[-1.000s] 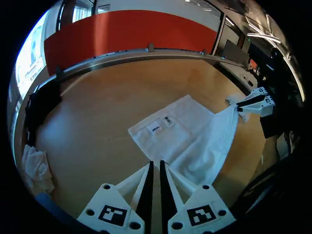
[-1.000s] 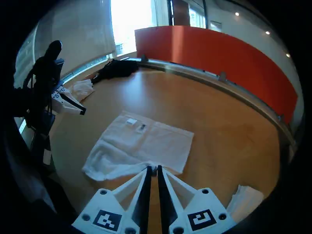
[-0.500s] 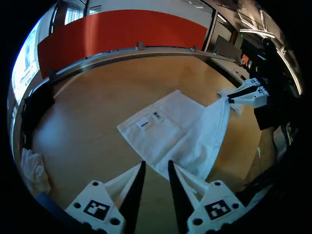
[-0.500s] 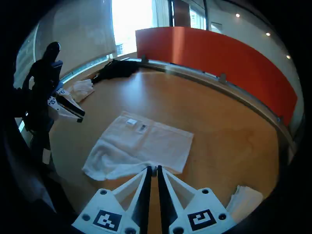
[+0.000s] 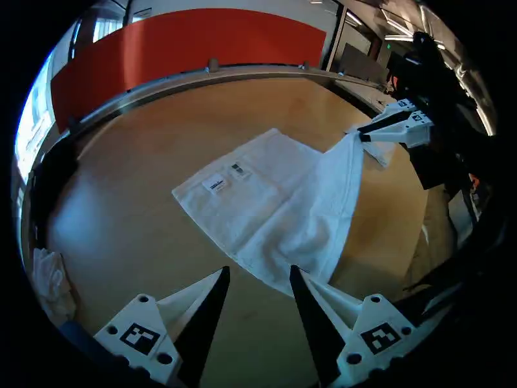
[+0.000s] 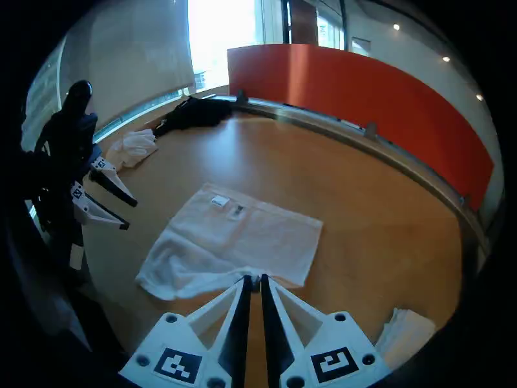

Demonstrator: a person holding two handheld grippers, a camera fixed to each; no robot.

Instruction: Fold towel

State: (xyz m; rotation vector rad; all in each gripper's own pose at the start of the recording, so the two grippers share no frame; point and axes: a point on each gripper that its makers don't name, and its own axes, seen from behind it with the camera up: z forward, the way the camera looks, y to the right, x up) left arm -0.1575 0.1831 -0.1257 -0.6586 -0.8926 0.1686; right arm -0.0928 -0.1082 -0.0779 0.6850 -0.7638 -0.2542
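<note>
A white towel (image 5: 271, 200) with two small tags lies on the wooden table (image 5: 142, 194). One of its corners is lifted off the wood, and the cloth rises in a slanted fold toward it. My right gripper (image 5: 362, 134) is shut on that raised corner; in the right gripper view, the right gripper (image 6: 254, 279) has towel (image 6: 239, 236) cloth pinched at its tips. My left gripper (image 5: 258, 271) is open just short of the towel's near edge, nothing between its fingers. The left gripper (image 6: 131, 215) also appears open at the table's left side, held by a dark-sleeved hand.
An orange partition (image 5: 187, 52) runs behind the table's far rail. A crumpled white cloth (image 6: 132, 145) and a dark garment (image 6: 194, 111) lie at the far left. A folded white cloth (image 6: 404, 326) sits near the right front edge. Bare wood surrounds the towel.
My left gripper went from shut to open and drew back, leaving the towel's near edge on the table. The right gripper stays shut on its corner, hardly moving.
</note>
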